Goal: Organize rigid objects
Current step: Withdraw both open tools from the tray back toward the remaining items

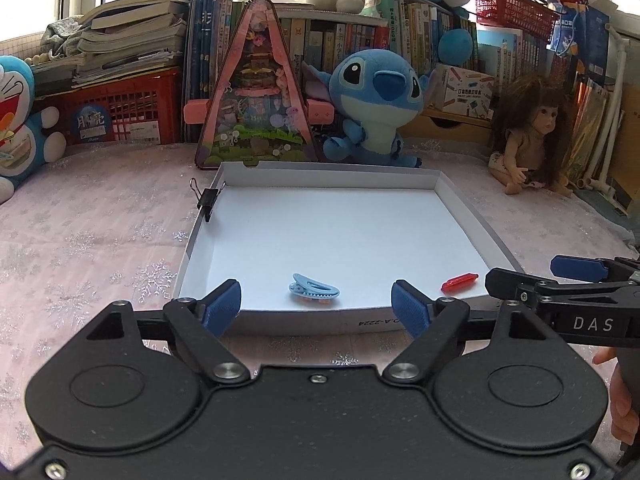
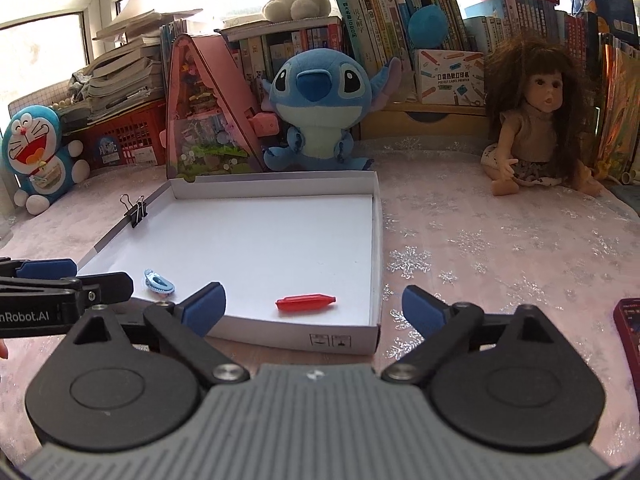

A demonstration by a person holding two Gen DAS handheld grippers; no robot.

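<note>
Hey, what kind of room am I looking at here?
Most likely a child's bedroom or study corner at home. Rows of books line the back, plush toys such as the blue Stitch plush and a Doraemon plush sit around, and a long-haired doll rests on the snowflake-patterned tablecloth.

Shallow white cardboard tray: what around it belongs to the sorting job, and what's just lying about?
In the job:
- shallow white cardboard tray
- light blue plastic hair clip
- small red plastic tube
- black metal binder clip on the tray's left wall

Lying about:
- blue plush toy
- long-haired doll
- pink triangular toy case
- red plastic basket
</note>
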